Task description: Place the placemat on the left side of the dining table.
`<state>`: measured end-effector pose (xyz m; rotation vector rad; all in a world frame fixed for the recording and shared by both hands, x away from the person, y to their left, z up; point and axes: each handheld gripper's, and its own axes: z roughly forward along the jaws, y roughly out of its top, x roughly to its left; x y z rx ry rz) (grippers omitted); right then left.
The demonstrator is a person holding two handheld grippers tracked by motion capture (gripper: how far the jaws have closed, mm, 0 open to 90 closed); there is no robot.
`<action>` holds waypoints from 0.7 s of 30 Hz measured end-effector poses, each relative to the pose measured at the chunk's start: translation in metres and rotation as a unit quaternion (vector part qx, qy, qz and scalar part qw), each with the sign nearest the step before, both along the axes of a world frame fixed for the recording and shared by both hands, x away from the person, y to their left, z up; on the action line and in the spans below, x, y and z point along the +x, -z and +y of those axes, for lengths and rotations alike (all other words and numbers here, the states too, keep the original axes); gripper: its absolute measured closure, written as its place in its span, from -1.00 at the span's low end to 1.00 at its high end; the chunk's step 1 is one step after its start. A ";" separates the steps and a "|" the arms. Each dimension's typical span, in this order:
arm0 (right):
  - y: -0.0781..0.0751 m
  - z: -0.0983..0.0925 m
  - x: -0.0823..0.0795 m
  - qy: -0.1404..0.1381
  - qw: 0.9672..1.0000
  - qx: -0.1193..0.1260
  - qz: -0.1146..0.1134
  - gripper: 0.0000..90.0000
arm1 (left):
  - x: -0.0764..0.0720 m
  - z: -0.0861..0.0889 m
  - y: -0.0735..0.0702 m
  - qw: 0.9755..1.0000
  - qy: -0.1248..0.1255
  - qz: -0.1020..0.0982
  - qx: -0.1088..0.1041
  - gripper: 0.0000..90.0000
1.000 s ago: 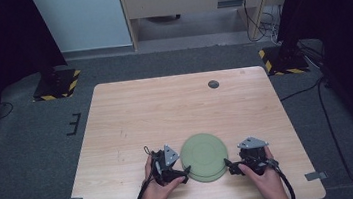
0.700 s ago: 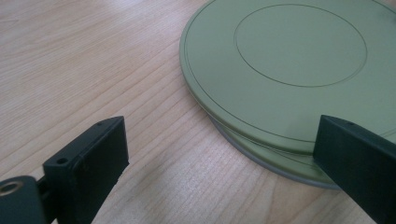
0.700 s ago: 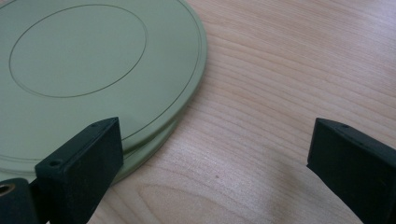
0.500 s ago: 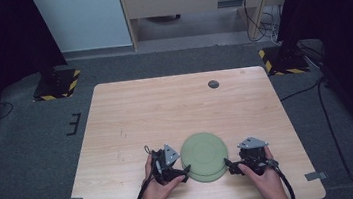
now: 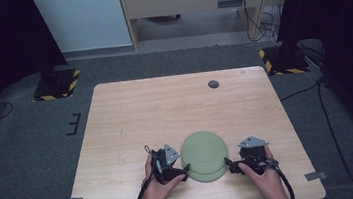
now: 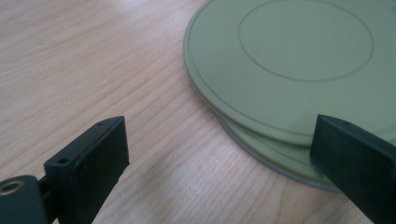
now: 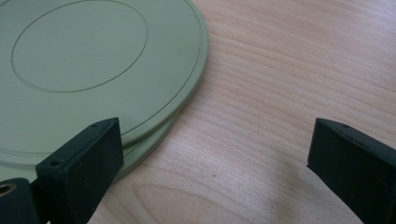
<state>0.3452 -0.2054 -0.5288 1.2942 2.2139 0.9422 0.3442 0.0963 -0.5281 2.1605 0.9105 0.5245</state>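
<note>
Two stacked green plates (image 5: 204, 155) lie near the table's (image 5: 131, 114) front edge. The left gripper (image 5: 180, 172) and right gripper (image 5: 232, 165) flank them, jaws wide open and empty, likely ready to grasp the rims.

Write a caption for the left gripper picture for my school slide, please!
The left gripper with open jaws beside two stacked green plates on a wooden table.
</note>
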 end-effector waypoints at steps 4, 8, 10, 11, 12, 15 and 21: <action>0.000 0.001 0.000 -0.001 1.000 0.000 -0.002 -0.91 | 0.001 -0.001 0.001 1.000 -0.004 -0.004 0.000 -0.94; 0.001 0.002 0.001 0.002 1.000 -0.002 -0.004 -0.94 | 0.002 -0.002 0.001 1.000 -0.008 -0.007 0.002 -0.96; 0.001 0.002 0.001 0.006 1.000 -0.002 -0.005 -0.95 | 0.003 -0.003 0.001 1.000 -0.009 -0.010 0.003 -0.96; 0.001 0.002 0.002 0.006 1.000 -0.003 -0.005 -0.95 | 0.003 -0.003 0.001 1.000 -0.010 -0.012 0.003 -0.96; 0.001 0.002 0.002 0.006 1.000 -0.003 -0.005 -0.95 | 0.003 -0.003 0.001 1.000 -0.010 -0.012 0.003 -0.96; 0.001 0.002 0.003 0.014 1.000 -0.002 -0.009 -0.95 | 0.004 -0.004 0.002 1.000 -0.013 -0.016 0.003 -0.96; 0.001 0.002 0.004 0.013 1.000 -0.002 -0.009 -0.92 | 0.003 -0.004 0.001 1.000 -0.009 -0.014 0.002 -0.91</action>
